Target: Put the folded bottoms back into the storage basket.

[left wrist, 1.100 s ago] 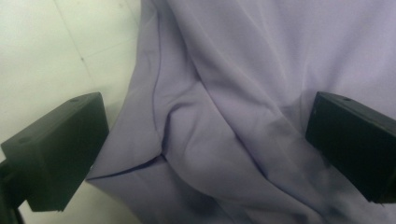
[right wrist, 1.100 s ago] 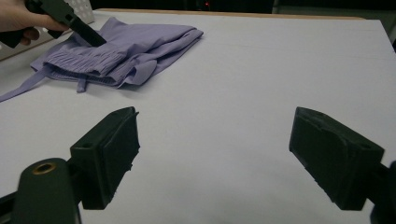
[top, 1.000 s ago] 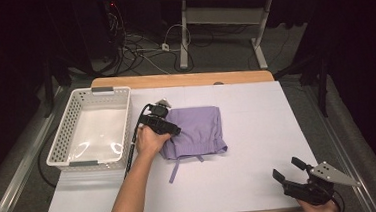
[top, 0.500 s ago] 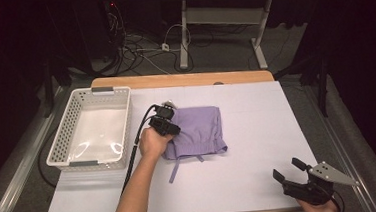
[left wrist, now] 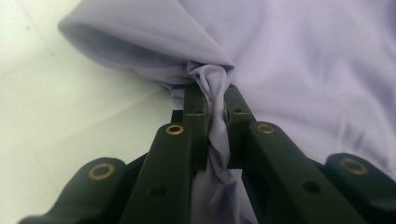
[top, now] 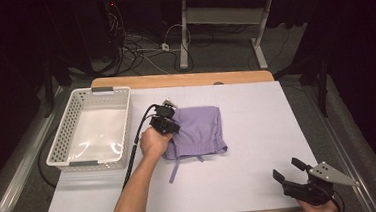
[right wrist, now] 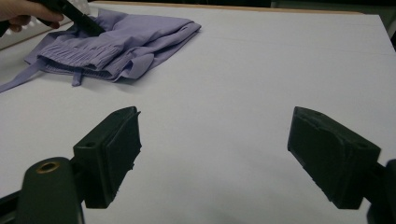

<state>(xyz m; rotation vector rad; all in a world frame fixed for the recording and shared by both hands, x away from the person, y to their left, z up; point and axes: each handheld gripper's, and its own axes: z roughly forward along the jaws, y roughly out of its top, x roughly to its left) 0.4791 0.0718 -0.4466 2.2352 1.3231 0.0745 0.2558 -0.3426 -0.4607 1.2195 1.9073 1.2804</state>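
Purple garment (top: 198, 133) | left gripper (left wrist: 215, 100) jaws just closed, pinching its fold | basket (top: 61, 145) beside | right gripper (top: 294, 169) jaws spread

No text for you to read here, no label on the purple garment (top: 198, 133), no brand on the white basket (top: 61, 145) beside it, no numbers, no signs
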